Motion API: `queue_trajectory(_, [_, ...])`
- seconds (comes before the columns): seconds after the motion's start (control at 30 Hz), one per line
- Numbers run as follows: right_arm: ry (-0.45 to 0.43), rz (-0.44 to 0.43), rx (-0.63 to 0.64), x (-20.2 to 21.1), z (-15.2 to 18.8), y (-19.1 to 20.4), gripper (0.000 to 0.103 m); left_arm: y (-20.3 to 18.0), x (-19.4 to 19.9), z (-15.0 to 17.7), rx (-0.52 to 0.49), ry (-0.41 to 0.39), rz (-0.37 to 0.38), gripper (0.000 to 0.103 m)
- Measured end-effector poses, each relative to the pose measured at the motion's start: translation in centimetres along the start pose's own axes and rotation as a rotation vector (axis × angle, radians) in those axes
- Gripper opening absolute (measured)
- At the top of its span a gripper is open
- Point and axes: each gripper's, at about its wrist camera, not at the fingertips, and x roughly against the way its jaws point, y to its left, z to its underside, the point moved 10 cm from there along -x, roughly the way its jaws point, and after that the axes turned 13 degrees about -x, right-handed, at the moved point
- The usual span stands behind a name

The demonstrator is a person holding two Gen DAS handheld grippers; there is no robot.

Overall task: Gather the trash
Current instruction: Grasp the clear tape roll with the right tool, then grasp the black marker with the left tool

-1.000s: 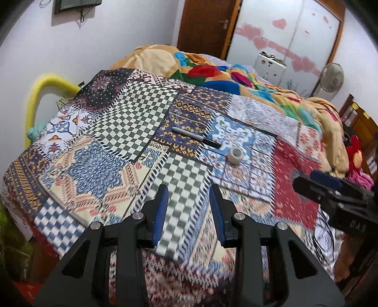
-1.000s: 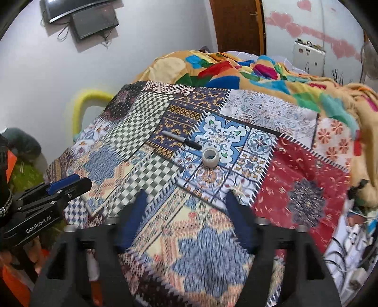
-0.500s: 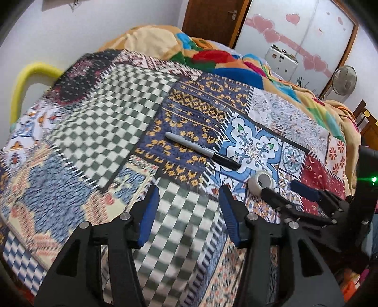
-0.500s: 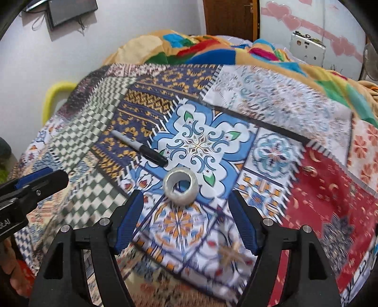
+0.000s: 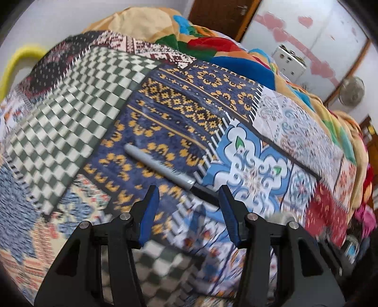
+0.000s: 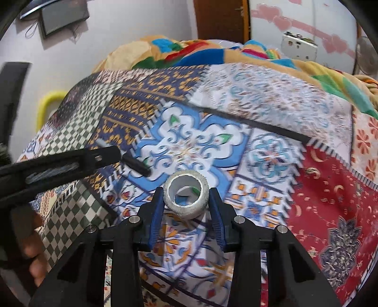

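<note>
A grey marker with a black cap (image 5: 165, 172) lies on the patchwork bedspread (image 5: 94, 118). My left gripper (image 5: 189, 191) is open just in front of the marker's cap end, not touching it. A white tape roll (image 6: 186, 194) lies on the bedspread between the blue pads of my right gripper (image 6: 186, 198); the jaws are close around it, and I cannot tell if they press it. The marker (image 6: 135, 164) and the left gripper's finger (image 6: 70, 163) show at the left of the right wrist view.
A crumpled colourful blanket (image 6: 212, 52) lies at the bed's far end. A yellow tube (image 5: 21, 56) curves at the left bed edge. A wooden door (image 6: 219, 21), a white wardrobe (image 6: 304, 23) and a fan (image 5: 352, 91) stand behind.
Both grippers have moved forward and down over the bed. The left one has come up to the marker. The right one's jaws have narrowed around the tape roll.
</note>
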Motion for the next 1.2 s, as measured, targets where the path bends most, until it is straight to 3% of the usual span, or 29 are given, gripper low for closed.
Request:
queue_trajectory(0.07, [-0.009, 0.009, -0.014, 0.3, -0.1, -0.7, 0.034, -0.1, -1.0, -0.4, 0.042, 0.001, -0.026, 0.051])
queue_trajectory(0.27, [-0.019, 0.024, -0.047, 1.5, -0.2, -2.8, 0.034, 0.9, -2.2, -0.8, 0.096, -0.022, -0.212, 0.050])
queue_trajectory(0.3, [-0.018, 0.023, -0.055, 1.8, -0.2, -3.2, 0.034, 1.0, -2.2, -0.8, 0.095, -0.031, -0.234, 0.048])
queue_trajectory(0.37, [-0.018, 0.023, -0.066, 1.9, -0.2, -3.4, 0.034, 1.2, -2.2, -0.7, 0.075, -0.038, -0.306, 0.031])
queue_trajectory(0.47, [-0.016, 0.020, -0.075, 2.0, -0.3, -3.3, 0.034, 1.4, -2.0, -0.4, 0.027, -0.062, -0.344, 0.022])
queue_trajectory(0.63, [-0.019, 0.023, -0.055, 3.3, 0.1, -3.1, 0.034, 1.5, -1.2, 0.5, -0.029, -0.035, -0.325, 0.011])
queue_trajectory(0.83, [-0.022, 0.020, -0.044, 5.7, 0.3, -2.7, 0.034, 1.2, 1.1, 2.2, -0.048, 0.006, -0.256, 0.010])
queue_trajectory(1.2, [-0.056, 0.008, -0.048, 13.3, 1.3, -1.1, 0.034, -2.4, 12.8, 3.7, -0.131, -0.058, -0.163, 0.010])
